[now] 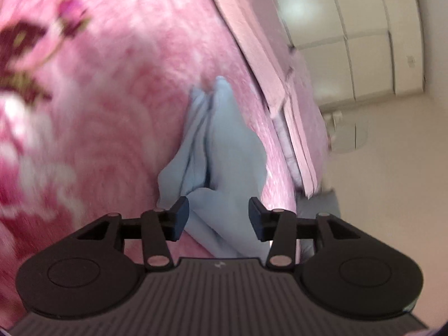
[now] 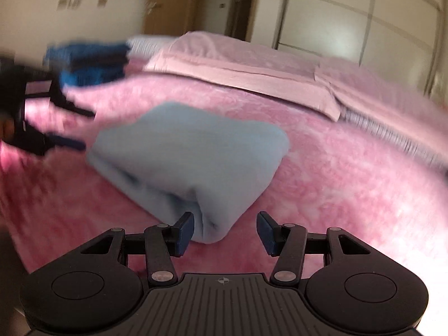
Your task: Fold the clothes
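From my left, the left claw stands wide, its fingers either side of the pale blue garment, gripping nothing; the cloth's long axis runs straight ahead over the pink blanket. My right claw is equally wide, straddling the bundle's near corner.

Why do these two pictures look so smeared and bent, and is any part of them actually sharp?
Left wrist view: fisheye curves the wardrobe; the pink blanket streaks with motion blur, while the left tool stays crisp. Right wrist view: the light blue folded garment and dark blue stack are smeared; the right tool is sharp; lighting is soft, without glare.
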